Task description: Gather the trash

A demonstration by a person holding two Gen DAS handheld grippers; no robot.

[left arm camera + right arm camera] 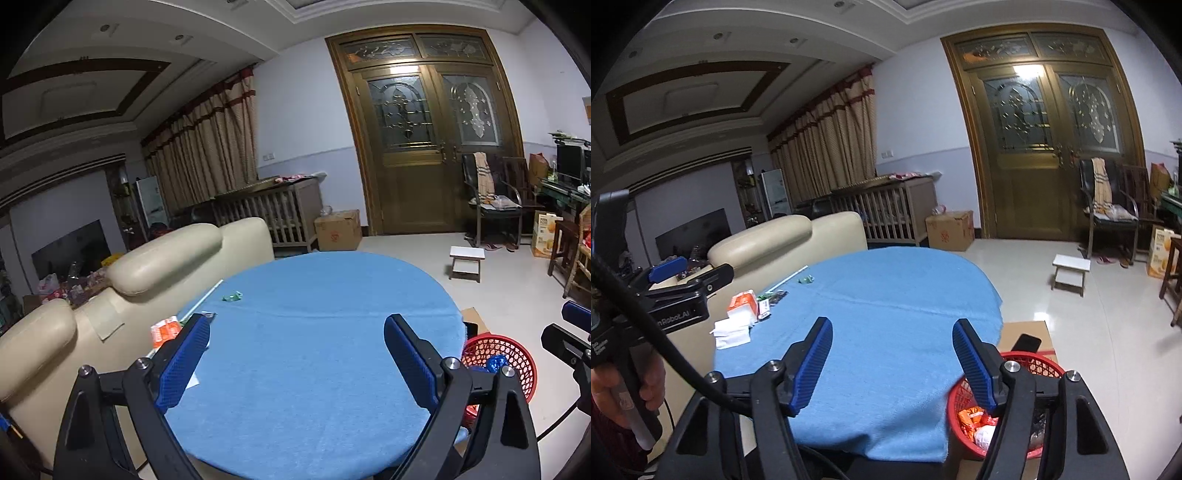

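both grippers' jaws apart, empty, above blue table (314,350)

One round blue table (886,332), one red basket (1049,363), perhaps five wrappers (742,302), two claws (892,363).

Basket (517,354) half hidden behind bench (314,350) edge and a jaw arm; contents (979,421) partly covered, kinds unclear. Packet (164,330) cut by a jaw pad. Green scrap (232,296) too small to identify. Hand (613,387) cropped at frame edge.
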